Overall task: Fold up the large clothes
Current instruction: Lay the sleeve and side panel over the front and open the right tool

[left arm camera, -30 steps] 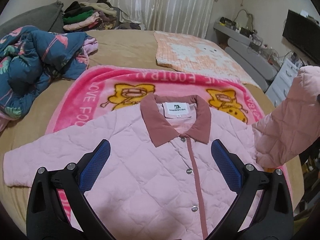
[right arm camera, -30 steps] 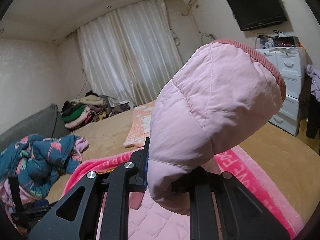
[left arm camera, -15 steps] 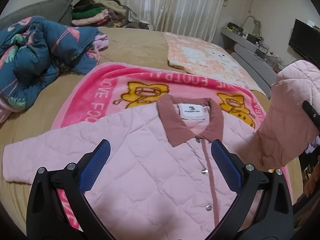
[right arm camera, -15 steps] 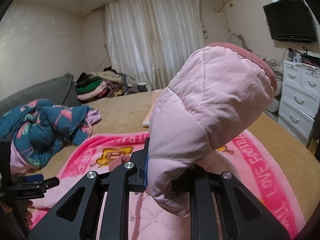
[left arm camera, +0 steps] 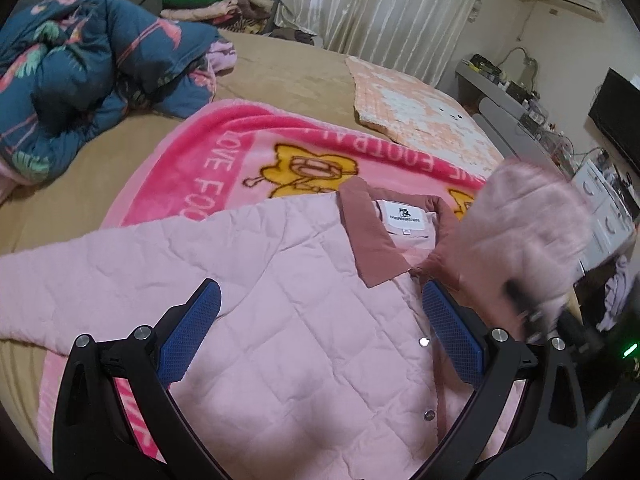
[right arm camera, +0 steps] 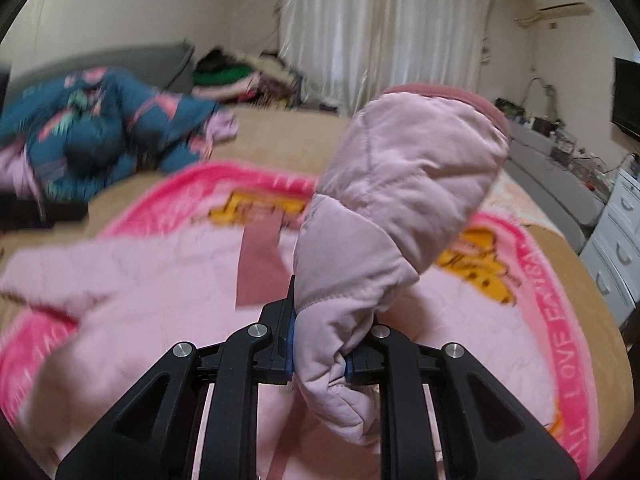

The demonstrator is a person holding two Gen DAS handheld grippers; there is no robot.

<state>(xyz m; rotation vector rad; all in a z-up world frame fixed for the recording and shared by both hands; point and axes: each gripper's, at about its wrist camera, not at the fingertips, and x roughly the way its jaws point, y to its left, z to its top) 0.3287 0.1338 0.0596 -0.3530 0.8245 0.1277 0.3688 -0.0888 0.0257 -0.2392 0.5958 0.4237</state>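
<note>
Your pink quilted jacket (left arm camera: 288,320) lies face up and buttoned on the pink blanket (left arm camera: 224,152) spread over the bed (left arm camera: 280,76), its collar pointing toward the curtains. Your right gripper (right arm camera: 320,354) has its fingers clamped on the jacket's sleeve (right arm camera: 400,200), lifted over the jacket's body; in the left view it is blurred, apparently near the collar. Your left gripper (left arm camera: 320,332) hovers over the jacket's chest, fingers spread wide and empty.

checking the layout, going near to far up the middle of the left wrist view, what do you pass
left gripper → pink quilted jacket → its dusty-rose collar → pink cartoon blanket → tan bedspread → pile of folded clothes → curtains
</note>
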